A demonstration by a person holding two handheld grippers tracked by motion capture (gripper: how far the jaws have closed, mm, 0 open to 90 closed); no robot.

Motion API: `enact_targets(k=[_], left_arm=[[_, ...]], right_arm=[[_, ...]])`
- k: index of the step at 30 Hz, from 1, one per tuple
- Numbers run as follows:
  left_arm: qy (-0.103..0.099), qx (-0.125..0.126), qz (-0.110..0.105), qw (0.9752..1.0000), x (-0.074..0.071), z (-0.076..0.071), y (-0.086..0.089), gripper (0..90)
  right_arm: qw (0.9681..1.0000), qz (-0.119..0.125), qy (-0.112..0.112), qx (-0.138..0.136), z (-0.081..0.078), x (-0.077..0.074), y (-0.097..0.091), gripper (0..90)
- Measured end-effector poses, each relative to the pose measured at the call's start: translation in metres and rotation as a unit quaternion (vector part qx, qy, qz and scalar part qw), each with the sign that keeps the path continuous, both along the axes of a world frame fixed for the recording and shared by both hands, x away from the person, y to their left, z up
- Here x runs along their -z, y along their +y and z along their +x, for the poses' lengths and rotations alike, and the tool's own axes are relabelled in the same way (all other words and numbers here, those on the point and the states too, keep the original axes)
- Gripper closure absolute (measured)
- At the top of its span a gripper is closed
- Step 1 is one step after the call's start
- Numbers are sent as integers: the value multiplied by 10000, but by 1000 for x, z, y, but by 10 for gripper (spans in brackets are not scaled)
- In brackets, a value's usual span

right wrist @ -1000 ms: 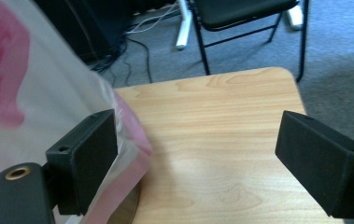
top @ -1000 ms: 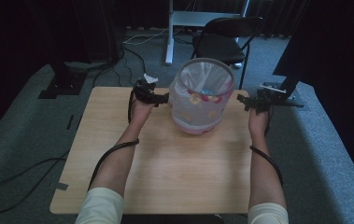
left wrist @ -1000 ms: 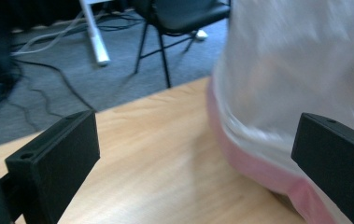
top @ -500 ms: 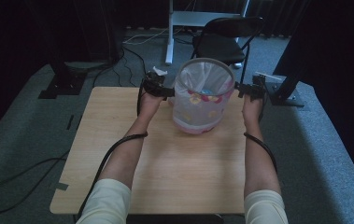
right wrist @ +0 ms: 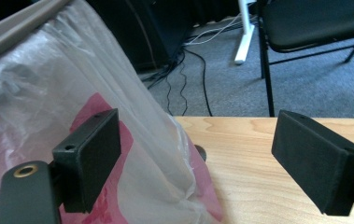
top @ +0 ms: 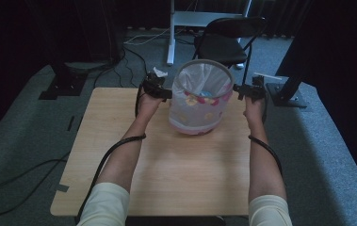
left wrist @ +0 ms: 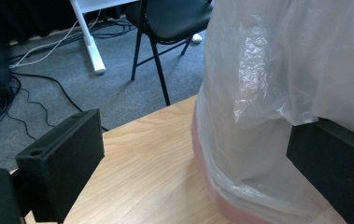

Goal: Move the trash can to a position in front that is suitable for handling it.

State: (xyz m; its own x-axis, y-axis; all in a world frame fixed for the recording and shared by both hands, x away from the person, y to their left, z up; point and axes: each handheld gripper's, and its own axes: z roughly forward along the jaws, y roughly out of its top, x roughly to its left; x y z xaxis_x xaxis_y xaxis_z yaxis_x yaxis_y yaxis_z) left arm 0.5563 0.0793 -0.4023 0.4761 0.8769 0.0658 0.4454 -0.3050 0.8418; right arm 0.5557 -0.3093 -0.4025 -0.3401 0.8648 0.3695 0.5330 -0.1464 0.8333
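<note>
The waste bin (top: 198,101) stands toward the far edge of the wooden counter (top: 166,165), a little right of its middle, lined with a thin clear plastic bag (top: 202,77) whose top is folded out over the rim and hangs loosely down the sides. The left claw (top: 166,92) sits just beside the bin's left flank near the rim, and the right claw (top: 239,91) just beside the right flank at about the same height; both are spread wide with nothing between their pads. In the left gripper view the bag (left wrist: 282,70) billows close against one jaw, with the pink base band of the bin (left wrist: 240,212) below it, though whether the film touches the jaw is hard to tell. In the right gripper view the bag (right wrist: 132,121) lies beside one jaw while the other stands over bare counter (right wrist: 249,154). The bin looks light and its walls somewhat pliant; the liner is soft, slippery and easily torn, so pinching only film would probably let it slide or rip. The firmer hold would likely be at the rim, from both sides at once. Pink and yellow patterned patches show on the bin's wall, but no brand, label or readable writing can be made out.
</note>
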Motion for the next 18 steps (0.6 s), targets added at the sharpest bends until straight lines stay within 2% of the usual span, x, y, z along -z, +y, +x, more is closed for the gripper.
enact_targets(k=[8,12,18], left_arm=[[-13,-16,-18,10000,0,-13,23,46],[-55,-73,74,9999,0,-23,34,46],[-46,-10,290,9996,0,-41,53,45]], right_arm=[[9994,-90,-56,-314,-9,-1,19,151],[9988,-167,-76,-443,-14,-2,31,151],[9978,-203,-146,-616,-23,-2,49,150]])
